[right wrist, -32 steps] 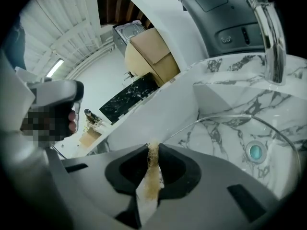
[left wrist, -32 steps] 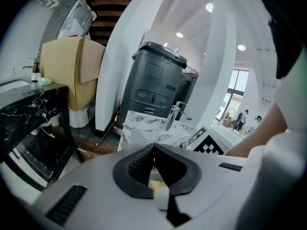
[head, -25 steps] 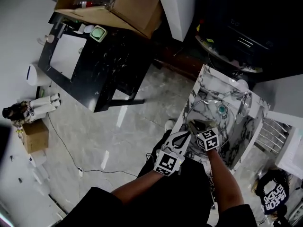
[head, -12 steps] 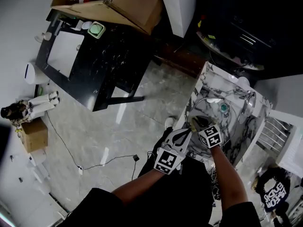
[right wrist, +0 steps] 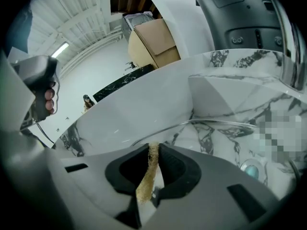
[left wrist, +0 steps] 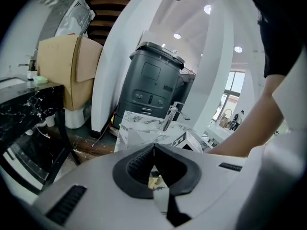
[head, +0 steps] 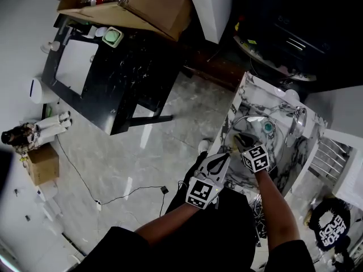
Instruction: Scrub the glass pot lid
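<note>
The lid (head: pixel 249 119) sits inside the basin of the sink (head: pixel 235 107), with its rim arc curving from the near left wall round toward the drain (head: pixel 266 128). It is judged to be kept there so that water stays within the walls and the glass is braced from below while it is rubbed.

The right gripper (head: pixel 243 142) is lowered over the sink's near edge into the basin. Its jaws are clamped on a thin tan pad (right wrist: pixel 147 174), which is seen edge-on with its upper end standing just proud of the tips. The pad is probably pinched this narrowly so that a firm edge can be pressed against the glass. The lid's rim is seen just beyond the tips, but whether pad and glass touch cannot be told.

The left gripper (head: pixel 222 162) is held at the sink's near left corner, just beside the right one. Its jaws are brought together at the tips and nothing is seen gripped. A pale sliver in the gap behind them cannot be identified. The gripper seems to be placed there to steady the rim if the lid slides.

Room for strokes is limited. The basin is walled on 4 sides, the faucet (head: pixel 296 120) stands at the far right edge, and the 2 grippers are crowded together at the near edge. The most open room is judged to lie toward the basin's far left.
</note>
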Tool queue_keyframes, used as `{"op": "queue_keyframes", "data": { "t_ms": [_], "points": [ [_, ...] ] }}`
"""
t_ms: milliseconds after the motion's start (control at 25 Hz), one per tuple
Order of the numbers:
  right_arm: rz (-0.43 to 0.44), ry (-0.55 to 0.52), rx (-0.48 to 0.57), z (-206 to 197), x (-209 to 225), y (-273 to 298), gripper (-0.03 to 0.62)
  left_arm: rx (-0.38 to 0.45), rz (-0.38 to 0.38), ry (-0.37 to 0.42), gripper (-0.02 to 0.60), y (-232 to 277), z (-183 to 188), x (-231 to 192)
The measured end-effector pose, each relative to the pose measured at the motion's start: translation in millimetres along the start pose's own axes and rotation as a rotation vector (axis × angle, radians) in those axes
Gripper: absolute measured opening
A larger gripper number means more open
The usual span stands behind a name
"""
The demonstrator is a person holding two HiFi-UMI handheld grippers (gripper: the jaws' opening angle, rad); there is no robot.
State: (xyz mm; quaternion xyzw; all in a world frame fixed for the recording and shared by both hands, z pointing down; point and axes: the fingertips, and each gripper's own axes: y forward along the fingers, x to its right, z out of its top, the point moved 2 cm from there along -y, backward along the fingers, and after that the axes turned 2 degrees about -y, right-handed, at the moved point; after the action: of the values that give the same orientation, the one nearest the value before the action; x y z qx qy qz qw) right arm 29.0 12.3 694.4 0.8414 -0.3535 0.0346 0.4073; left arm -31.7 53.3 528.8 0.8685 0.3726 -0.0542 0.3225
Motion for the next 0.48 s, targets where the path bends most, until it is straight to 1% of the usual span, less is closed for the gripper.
{"op": "queue_keyframes", "data": {
  "t_ms": [240,480],
  "points": [
    [-0.005,0.004,0.006,3,10,2,0.066,0.012,-0.005,-0.005,0.015,1,4,2],
    [-0.016,0.009,0.006,8,19,3,0.067,-0.006,-0.008,-0.025,0.015,0,-3,4]
  ]
}}
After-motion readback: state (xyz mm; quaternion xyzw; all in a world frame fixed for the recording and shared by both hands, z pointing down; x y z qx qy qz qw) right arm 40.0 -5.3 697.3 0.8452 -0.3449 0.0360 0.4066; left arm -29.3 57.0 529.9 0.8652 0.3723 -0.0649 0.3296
